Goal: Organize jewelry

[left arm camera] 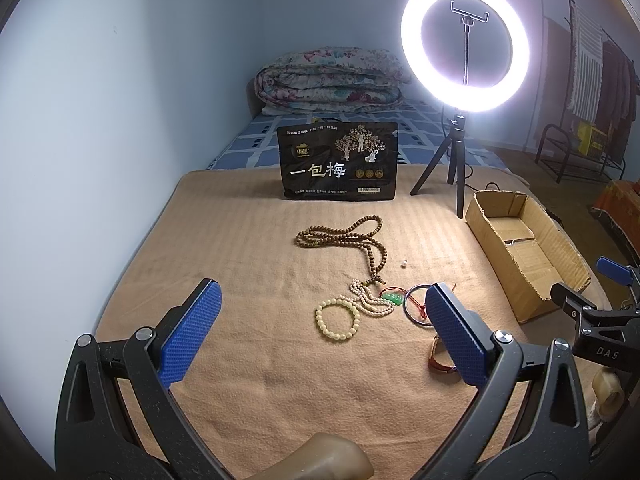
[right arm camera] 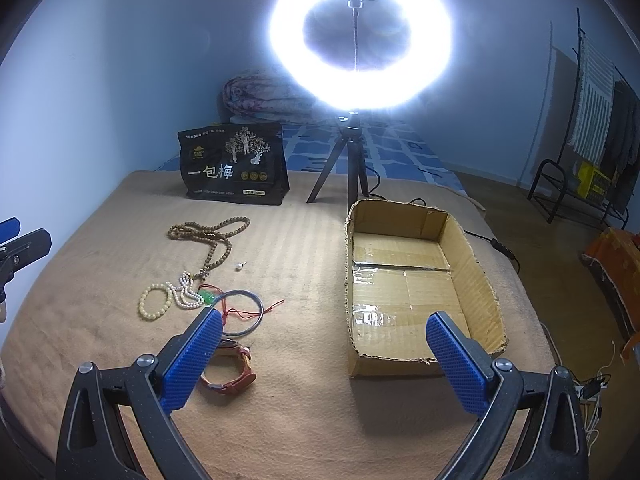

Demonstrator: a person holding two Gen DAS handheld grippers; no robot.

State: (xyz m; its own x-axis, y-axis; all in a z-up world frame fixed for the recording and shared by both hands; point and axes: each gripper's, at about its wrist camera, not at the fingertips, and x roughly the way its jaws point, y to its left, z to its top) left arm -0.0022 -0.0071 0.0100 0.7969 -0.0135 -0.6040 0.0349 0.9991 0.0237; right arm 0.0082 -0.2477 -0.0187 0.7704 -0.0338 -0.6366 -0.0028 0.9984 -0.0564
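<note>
A tan, ribbed blanket covers the bed, and the jewelry lies loose on it in a small cluster. A long strand of round brown wooden beads loops toward the black glossy pouch standing upright behind it. At its near end lie a tangled string of small white pearls, a ring of larger cream beads, and a green pendant on thin red cord. A smooth metal bangle lies just beside these, with a red leather watch nearer the cameras and a single pearl stud apart on the blanket. To the right sits an open, shallow cardboard box, its floor sealed with shiny tape and its edges ragged. The left gripper and right gripper both hover above the blanket, jaws spread wide and holding nothing, their blue pads finely dimpled. A lit ring light stands on a black tripod behind the box.
</note>
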